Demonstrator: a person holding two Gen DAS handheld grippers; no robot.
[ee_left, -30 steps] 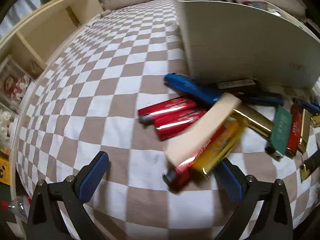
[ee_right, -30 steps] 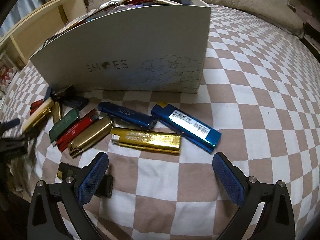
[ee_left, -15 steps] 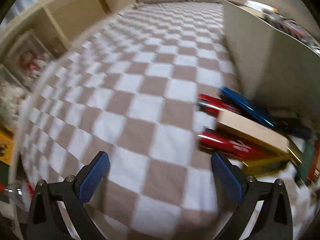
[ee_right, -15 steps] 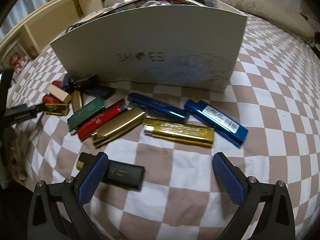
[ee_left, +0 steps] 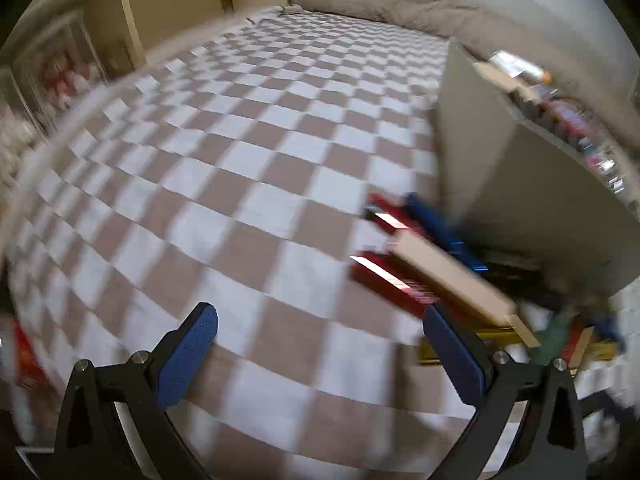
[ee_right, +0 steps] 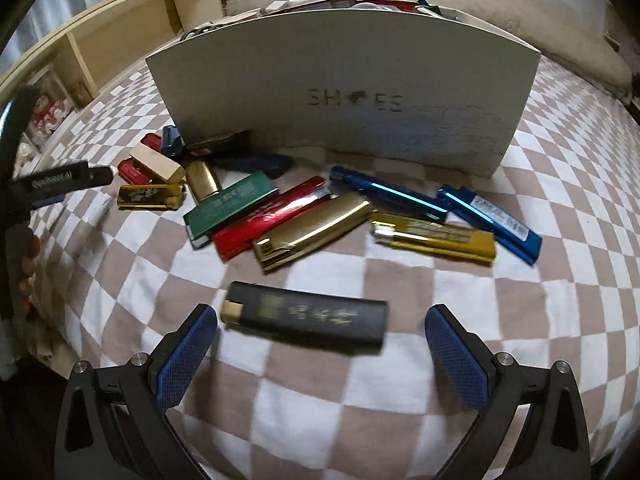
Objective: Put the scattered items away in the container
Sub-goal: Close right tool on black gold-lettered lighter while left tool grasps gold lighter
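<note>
The right gripper (ee_right: 320, 354) has pulled back over the black lighter (ee_right: 306, 320), jaws open; the left gripper (ee_left: 320, 354), open too, has swung away from the pile.

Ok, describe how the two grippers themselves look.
Both match: the right gripper and left gripper have black angular arms with triangular cutouts and silver screw heads. Their fingers carry blue, finely textured pads. No cables visible.

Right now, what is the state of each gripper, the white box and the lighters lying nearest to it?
left gripper: open, empty.
right gripper: open, empty.
white cardboard shoe box: upright, no lid, already filled with items.
black rectangular lighter: flat on the blanket, just ahead of the right gripper.
green rectangular lighter: flat, overlapping the red metallic lighter.
</note>
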